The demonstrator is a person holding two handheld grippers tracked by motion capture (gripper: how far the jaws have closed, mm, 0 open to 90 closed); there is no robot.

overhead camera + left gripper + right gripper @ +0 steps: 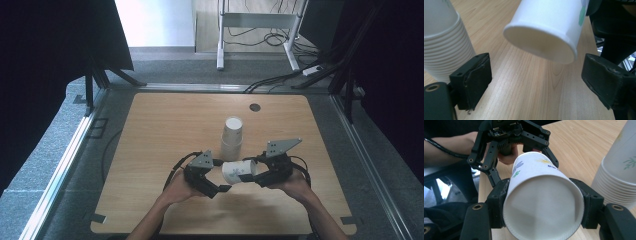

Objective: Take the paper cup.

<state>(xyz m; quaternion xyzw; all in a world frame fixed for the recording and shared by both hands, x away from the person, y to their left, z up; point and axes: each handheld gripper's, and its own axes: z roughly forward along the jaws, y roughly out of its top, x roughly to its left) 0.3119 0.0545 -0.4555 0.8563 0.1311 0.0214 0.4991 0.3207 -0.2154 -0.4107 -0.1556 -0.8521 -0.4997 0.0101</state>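
A single white paper cup (239, 171) with a flower print lies on its side above the table, and my right gripper (250, 176) is shut on it near its rim. In the right gripper view the cup's open mouth (544, 207) faces the camera, squeezed between both pads (499, 202). My left gripper (221, 176) is open, its jaws wide apart. In the left gripper view the cup's base (541, 40) hangs just ahead of the pads (477, 82), touching neither. A stack of several paper cups (232, 137) stands upright just behind.
The wooden table (160, 130) has a dark round grommet (255, 107) at the back. The cup stack (444, 47) stands close to the left gripper's left jaw and appears at the right of the right gripper view (619, 177). Black curtains flank both sides.
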